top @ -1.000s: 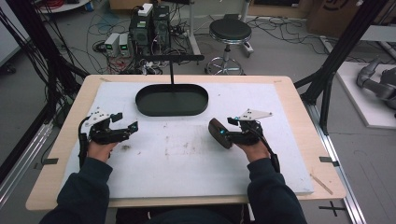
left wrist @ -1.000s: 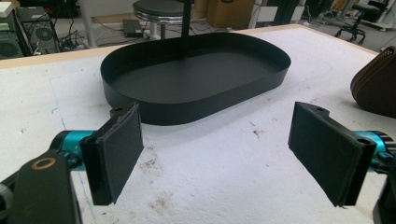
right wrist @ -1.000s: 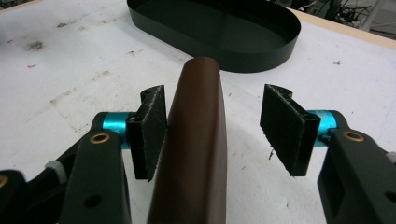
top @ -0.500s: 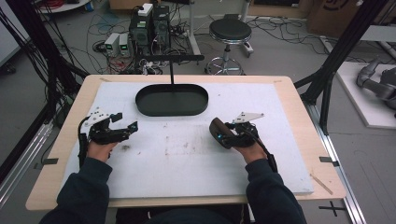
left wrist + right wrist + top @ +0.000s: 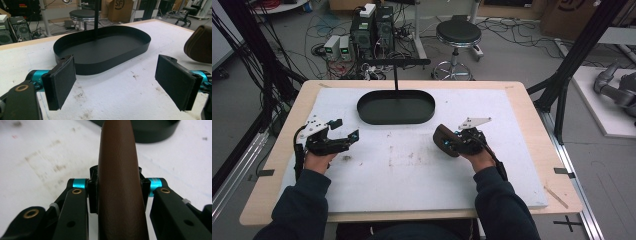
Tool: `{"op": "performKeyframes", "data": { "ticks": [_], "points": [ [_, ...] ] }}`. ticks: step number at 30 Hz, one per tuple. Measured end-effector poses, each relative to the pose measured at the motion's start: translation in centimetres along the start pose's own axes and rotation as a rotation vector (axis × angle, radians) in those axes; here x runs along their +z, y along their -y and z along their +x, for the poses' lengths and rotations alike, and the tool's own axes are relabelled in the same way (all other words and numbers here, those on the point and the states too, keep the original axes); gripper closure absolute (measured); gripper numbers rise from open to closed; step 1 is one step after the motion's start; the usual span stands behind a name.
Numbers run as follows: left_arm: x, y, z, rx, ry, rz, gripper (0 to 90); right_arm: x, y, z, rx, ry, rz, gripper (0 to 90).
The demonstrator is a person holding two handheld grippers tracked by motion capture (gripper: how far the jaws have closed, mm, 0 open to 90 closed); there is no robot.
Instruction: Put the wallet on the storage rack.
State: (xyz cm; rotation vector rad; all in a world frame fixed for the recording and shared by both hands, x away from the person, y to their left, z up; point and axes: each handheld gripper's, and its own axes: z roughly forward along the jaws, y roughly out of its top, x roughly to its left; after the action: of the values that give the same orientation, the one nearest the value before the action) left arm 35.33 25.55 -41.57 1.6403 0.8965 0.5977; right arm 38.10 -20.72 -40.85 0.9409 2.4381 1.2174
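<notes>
Since a second ago your right gripper [image 5: 451, 141] has drawn its jaws in, and they have just been closing on the brown case [image 5: 445, 140], which now sits pinched between the pads; the hand itself has hardly shifted. In the right gripper view the case [image 5: 119, 182] stands on edge between the two black jaws, both pads pressed flat on its sides. It is right of the table's middle, just near and right of the black oval tray [image 5: 396, 107], apart from it. The tray lies at the far middle of the white mat [image 5: 412, 170]. Your left gripper [image 5: 343, 133] rests on the left side of the mat, jaws spread wide with nothing between them, pointing toward the tray [image 5: 100, 50].
</notes>
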Motion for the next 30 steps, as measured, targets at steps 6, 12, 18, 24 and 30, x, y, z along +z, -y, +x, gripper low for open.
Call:
{"op": "performKeyframes", "data": {
  "ticks": [6, 12, 18, 24, 30],
  "points": [
    [0.0, 0.2, -0.3, 0.06, 0.017, 0.004, 17.1, 0.8, -3.4, -0.7, 0.02, -0.046, -0.071, 65.0],
    [0.0, 0.2, -0.2, 0.033, 0.022, 0.002, 16.9, 4.0, -7.3, -1.7, 0.044, -0.099, -0.078, 65.1],
    [0.0, 0.2, -0.2, 0.013, 0.027, -0.002, 16.8, 8.1, -10.2, -2.2, 0.08, -0.114, -0.067, 65.3],
    [0.0, 0.2, -0.2, 0.013, 0.03, 0.001, 16.8, 11.7, -11.8, -2.8, 0.158, -0.106, -0.066, 65.2],
    [0.1, 0.3, -0.2, 0.013, 0.031, 0.002, 16.8, 14.3, -12.0, -3.2, 0.268, -0.087, -0.133, 65.0]
  ]
}}
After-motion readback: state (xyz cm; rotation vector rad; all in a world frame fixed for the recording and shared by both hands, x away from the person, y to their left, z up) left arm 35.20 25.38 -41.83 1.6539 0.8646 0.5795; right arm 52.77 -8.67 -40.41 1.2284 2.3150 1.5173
